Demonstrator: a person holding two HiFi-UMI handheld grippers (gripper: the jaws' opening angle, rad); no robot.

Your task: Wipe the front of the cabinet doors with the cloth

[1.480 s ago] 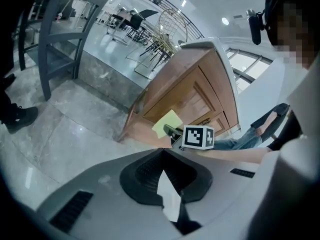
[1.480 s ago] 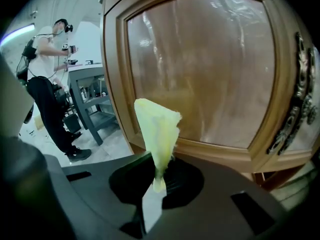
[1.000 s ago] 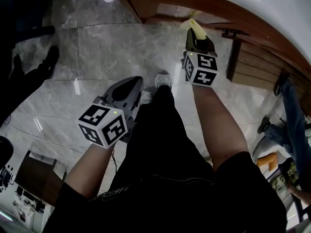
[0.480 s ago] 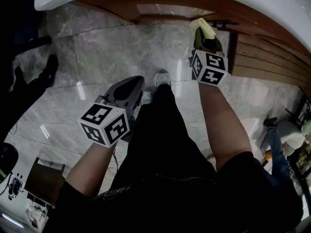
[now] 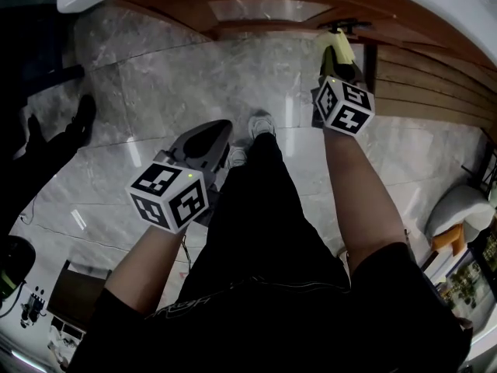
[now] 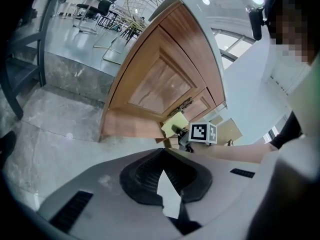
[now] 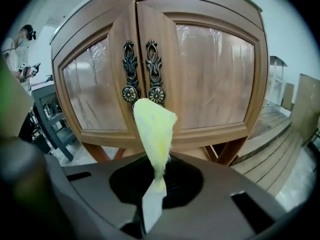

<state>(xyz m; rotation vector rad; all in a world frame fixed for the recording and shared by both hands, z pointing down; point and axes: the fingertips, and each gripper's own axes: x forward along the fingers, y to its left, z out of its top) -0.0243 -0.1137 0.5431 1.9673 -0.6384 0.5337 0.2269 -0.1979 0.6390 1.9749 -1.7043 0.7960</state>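
- left hand-held gripper (image 6: 167,181) — jaws pressed together, nothing between them; it's low over the marble floor (image 5: 155,76), well apart from the cabinet
- right hand-held gripper (image 7: 154,186) is pinched on the lower end of the yellow cloth (image 7: 154,129)
- cloth stands up loose in front of the cabinet doors (image 7: 210,69), near the centre handles (image 7: 143,74); contact unclear
- cloth looks light, soft, floppy — likely folds when pressed, so gripping the bunched middle should wipe better
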